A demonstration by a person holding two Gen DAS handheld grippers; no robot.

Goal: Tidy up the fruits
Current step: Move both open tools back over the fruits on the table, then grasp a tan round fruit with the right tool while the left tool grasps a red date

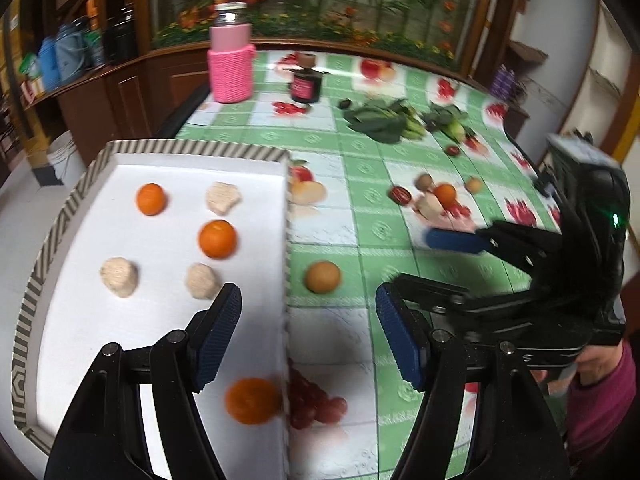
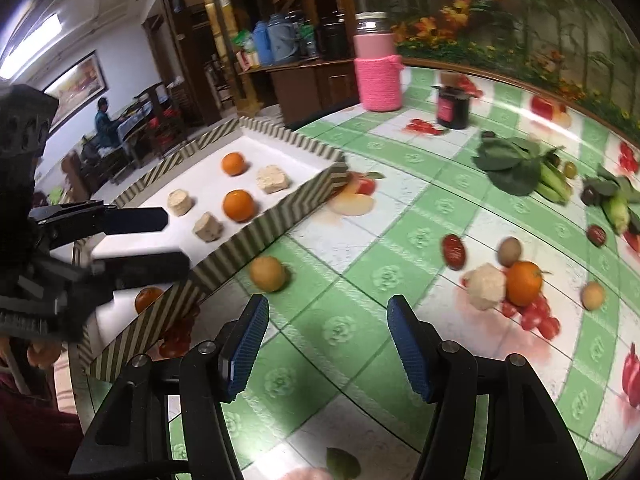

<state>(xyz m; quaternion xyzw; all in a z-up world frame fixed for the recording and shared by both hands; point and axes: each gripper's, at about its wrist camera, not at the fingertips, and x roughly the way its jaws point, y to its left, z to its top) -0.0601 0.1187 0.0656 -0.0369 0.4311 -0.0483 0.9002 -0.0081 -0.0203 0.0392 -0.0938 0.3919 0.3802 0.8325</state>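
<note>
A white tray with a striped rim (image 1: 192,146) (image 2: 256,232) holds three oranges (image 1: 217,239) (image 2: 238,205) and three beige chunks (image 1: 119,277) (image 2: 208,227). One orange (image 1: 252,400) lies just below my open, empty left gripper (image 1: 308,336), which hovers over the tray's right edge. A tan round fruit (image 1: 322,277) (image 2: 268,273) lies on the cloth beside the tray. Further right lie an orange (image 2: 523,283) (image 1: 445,195), a beige chunk (image 2: 485,286), a red date (image 2: 453,251) and small brown fruits (image 2: 509,251). My right gripper (image 2: 328,344) (image 1: 420,264) is open and empty above the cloth.
A pink-sleeved bottle (image 1: 231,54) (image 2: 377,64) and a dark jar (image 1: 306,84) (image 2: 453,106) stand at the table's far side. Leafy greens (image 1: 380,120) (image 2: 512,164) and corn (image 2: 618,210) lie at the back right. The tablecloth has printed fruit pictures.
</note>
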